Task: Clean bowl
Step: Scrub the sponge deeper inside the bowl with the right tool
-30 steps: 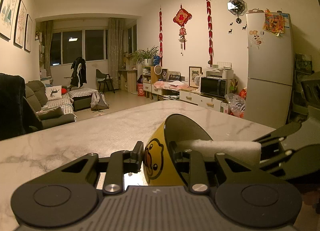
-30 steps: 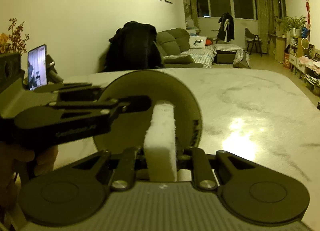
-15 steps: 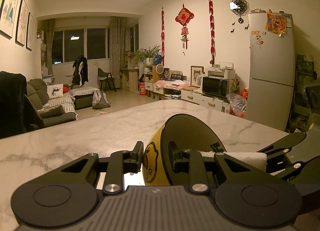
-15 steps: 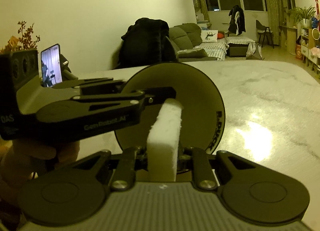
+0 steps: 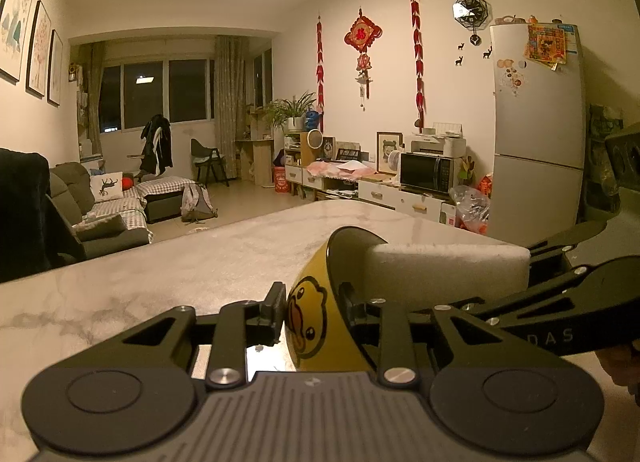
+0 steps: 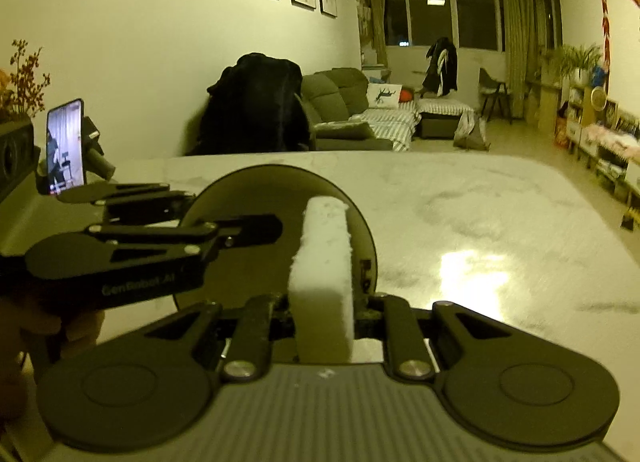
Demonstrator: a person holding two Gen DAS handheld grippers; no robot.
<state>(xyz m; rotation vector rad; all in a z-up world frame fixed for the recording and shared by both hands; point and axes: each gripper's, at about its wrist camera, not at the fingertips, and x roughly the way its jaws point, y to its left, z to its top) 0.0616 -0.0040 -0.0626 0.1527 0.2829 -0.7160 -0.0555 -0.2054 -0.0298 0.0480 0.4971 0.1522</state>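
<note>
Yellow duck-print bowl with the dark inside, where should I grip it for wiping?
Clamp the bowl by its thin wall at the near rim, outside and inside, coming from the left wrist camera's side. It is tipped on edge, mouth facing the white sponge block, so that keeps the inside free.

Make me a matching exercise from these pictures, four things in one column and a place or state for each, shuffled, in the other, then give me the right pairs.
Things
1. bowl
2. sponge
3. phone
4. microwave

Places or states
A. clamped in the right tool, its far end inside the bowl
B. on the white cabinet next to the fridge
C. tipped on its side, its wall between the fingers of the left tool
D. upright on a stand, screen lit

Pairs: 1-C, 2-A, 3-D, 4-B
</note>
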